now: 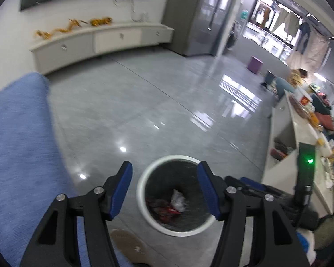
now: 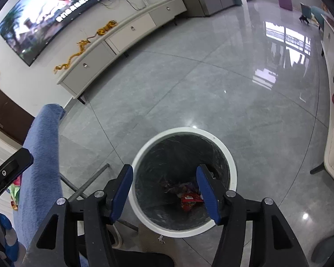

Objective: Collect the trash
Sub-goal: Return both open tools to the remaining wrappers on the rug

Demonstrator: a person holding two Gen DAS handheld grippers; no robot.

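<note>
A round white-rimmed waste bin with a dark liner (image 1: 175,194) (image 2: 183,183) stands on the glossy grey tiled floor (image 1: 144,102) (image 2: 211,84). Red and white crumpled wrappers (image 1: 170,205) (image 2: 189,199) lie at its bottom, blurred in the left view. Above it, the left gripper (image 1: 164,191) and right gripper (image 2: 164,192) both hang with fingers spread, holding nothing. Only the right view shows the wall television's picture (image 2: 55,11); only the left shows a cluttered white bench (image 1: 305,129).
</note>
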